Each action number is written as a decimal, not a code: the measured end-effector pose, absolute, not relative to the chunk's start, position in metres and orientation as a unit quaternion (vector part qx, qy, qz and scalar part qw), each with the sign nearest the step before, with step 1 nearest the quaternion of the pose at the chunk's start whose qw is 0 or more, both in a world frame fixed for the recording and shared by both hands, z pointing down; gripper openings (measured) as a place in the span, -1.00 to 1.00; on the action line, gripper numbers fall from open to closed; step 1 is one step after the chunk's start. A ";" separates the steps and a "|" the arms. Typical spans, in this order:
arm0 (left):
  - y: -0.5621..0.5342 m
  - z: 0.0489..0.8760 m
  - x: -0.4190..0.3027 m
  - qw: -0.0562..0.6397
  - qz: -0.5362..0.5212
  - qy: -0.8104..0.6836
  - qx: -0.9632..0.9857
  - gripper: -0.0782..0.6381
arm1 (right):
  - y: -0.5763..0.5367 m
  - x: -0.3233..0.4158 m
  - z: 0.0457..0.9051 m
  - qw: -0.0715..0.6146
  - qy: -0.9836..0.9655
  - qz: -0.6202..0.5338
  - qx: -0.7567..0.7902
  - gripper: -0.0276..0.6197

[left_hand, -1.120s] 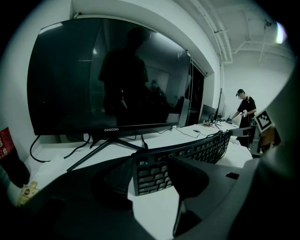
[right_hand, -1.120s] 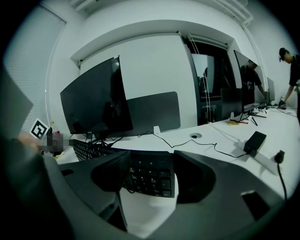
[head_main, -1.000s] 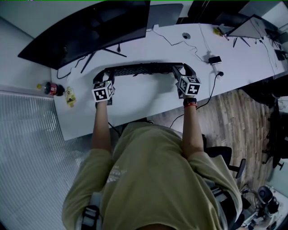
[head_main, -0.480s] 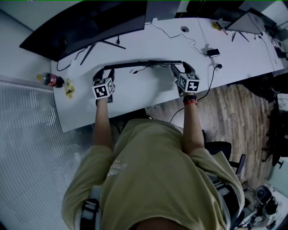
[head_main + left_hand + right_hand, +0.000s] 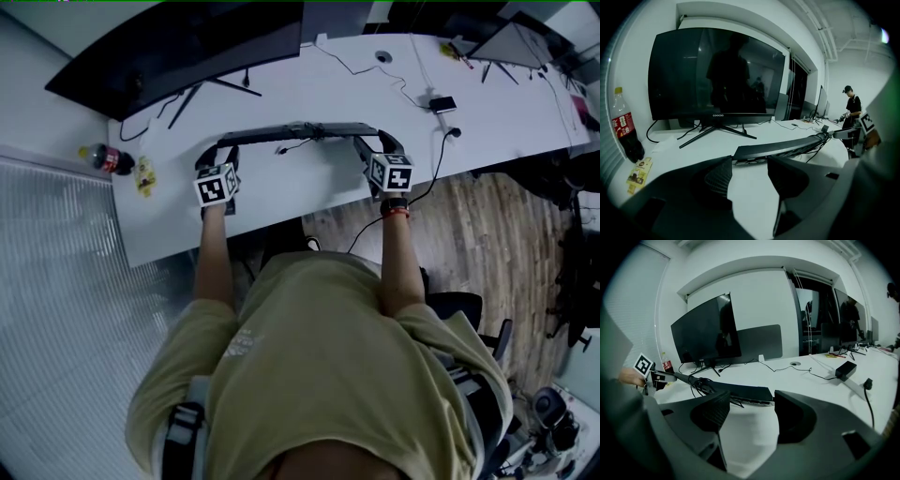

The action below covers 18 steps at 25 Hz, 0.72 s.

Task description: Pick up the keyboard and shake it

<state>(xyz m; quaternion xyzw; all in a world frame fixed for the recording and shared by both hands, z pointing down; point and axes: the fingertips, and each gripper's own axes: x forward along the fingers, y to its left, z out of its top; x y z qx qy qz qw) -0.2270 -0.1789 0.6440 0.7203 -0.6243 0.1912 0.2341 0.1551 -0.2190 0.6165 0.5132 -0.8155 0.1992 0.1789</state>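
A long black keyboard [image 5: 300, 129] hangs above the white desk [image 5: 281, 202], nearly edge-on to the head view, its cable dangling beneath. My left gripper [image 5: 225, 148] is shut on its left end and my right gripper [image 5: 371, 142] on its right end. In the left gripper view the keyboard [image 5: 787, 146] runs off to the right from between the pads of the left gripper [image 5: 750, 161]. In the right gripper view the keyboard [image 5: 740, 392] stretches left from the right gripper [image 5: 752, 404], whose pads press its end.
A large dark monitor [image 5: 178, 52] stands on its splayed foot behind the keyboard. A cola bottle [image 5: 105, 157] and a snack packet [image 5: 145, 175] lie at the desk's left end. A power adapter [image 5: 443, 103] with cables sits to the right. A person [image 5: 852, 110] stands far off.
The keyboard has tipped from showing its keys to nearly edge-on, and both grippers have shifted with it, still holding its ends.
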 end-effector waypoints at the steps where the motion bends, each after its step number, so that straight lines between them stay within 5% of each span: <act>1: -0.177 0.645 -0.227 0.235 0.192 -0.624 0.720 -0.10 | -0.218 0.155 0.617 0.180 -0.816 0.199 0.512 0.01; 18: -0.151 0.666 -0.223 0.250 0.206 -0.621 0.714 -0.10 | -0.193 0.158 0.638 0.208 -0.817 0.196 0.502 0.01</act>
